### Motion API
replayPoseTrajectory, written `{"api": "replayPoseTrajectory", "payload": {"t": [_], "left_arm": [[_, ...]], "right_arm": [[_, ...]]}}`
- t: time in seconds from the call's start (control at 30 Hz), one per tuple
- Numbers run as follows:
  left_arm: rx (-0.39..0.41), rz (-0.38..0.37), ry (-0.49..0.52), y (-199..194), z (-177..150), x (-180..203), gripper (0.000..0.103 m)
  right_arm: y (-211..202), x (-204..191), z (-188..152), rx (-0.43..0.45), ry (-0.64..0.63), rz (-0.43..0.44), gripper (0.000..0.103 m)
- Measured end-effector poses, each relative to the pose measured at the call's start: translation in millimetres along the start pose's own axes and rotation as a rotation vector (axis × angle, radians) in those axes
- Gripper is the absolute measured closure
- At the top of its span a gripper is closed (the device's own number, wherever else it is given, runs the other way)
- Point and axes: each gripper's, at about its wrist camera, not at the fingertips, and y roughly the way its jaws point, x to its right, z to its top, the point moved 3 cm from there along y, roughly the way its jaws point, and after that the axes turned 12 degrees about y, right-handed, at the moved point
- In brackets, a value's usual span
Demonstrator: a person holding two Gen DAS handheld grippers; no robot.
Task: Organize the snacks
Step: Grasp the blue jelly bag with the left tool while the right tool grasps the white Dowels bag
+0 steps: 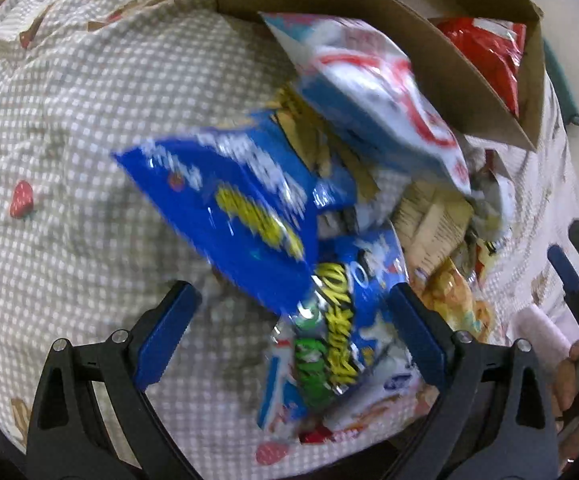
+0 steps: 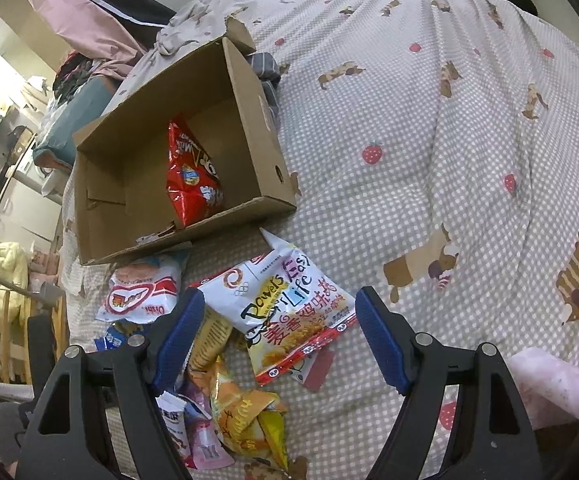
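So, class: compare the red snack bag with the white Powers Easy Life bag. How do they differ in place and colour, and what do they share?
The red snack bag lies inside the cardboard box; the white Powers Easy Life bag lies outside it on the checked bedsheet. The red snack bag is alone in the box; the white Powers Easy Life bag lies among other packets. Both are sealed, crinkly snack packets, neither gripped.

Glossy foil/plastic snack bags (image 2: 293,312), matt cardboard box (image 2: 249,128), soft woven cloth bedsheet (image 2: 449,140)

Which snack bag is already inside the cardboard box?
The red bag. It alone lies inside the cardboard box; every other bag sits loose on the checked bedsheet in front.
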Motion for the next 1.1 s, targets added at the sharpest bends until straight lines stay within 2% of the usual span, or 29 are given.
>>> {"api": "replayPoseTrajectory", "payload": {"t": [0.13, 0.2, 0.23, 0.27, 0.3, 0.4, 0.5, 0.67, 0.8, 0.87, 0.93, 1.0, 1.1], "left_arm": [[-0.025, -0.047, 0.033, -4, -8, 15, 0.008], [-0.057, -0.012, 0.092, 9, -10, 25, 0.009], [-0.066, 0.009, 0.117, 15, -11, 29, 0.015], [-0.075, 0.014, 0.138, 20, -12, 33, 0.028], [-0.077, 0.019, 0.153, 22, -12, 36, 0.036], [-0.045, 0.028, 0.169, 17, -11, 44, 0.051], [-0.022, 0.025, 0.169, 1, -17, 45, 0.057], [0.001, -0.024, 0.245, -34, -37, 65, 0.058], [0.081, -0.088, 0.347, -75, -38, 92, 0.058], [0.154, -0.063, 0.365, -97, -34, 95, 0.058], [0.228, 0.011, 0.374, -116, -25, 88, 0.058], [0.253, 0.058, 0.355, -127, -14, 70, 0.058], [0.266, 0.081, 0.271, -127, -2, 46, 0.058]], "right_arm": [[0, -3, -2, 0.001, -0.009, -0.001, 0.023], [1, -3, -3, -0.002, -0.013, -0.006, 0.023], [2, -4, -4, -0.005, -0.015, -0.008, 0.023], [3, -5, -4, -0.006, -0.016, -0.008, 0.023], [4, -5, -3, -0.005, -0.016, -0.010, 0.023], [3, -4, -3, 0.000, -0.016, -0.013, 0.023], [2, 0, -1, -0.001, -0.003, -0.010, 0.023], [5, 7, 3, -0.019, 0.036, -0.009, 0.023], [8, 12, 4, -0.036, 0.068, -0.011, 0.023], [11, 13, 4, -0.045, 0.073, -0.020, 0.023], [15, 12, 4, -0.059, 0.067, -0.031, 0.023], [21, 10, 4, -0.086, 0.054, -0.033, 0.022], [36, -1, 6, -0.156, -0.022, -0.050, 0.013]]}}
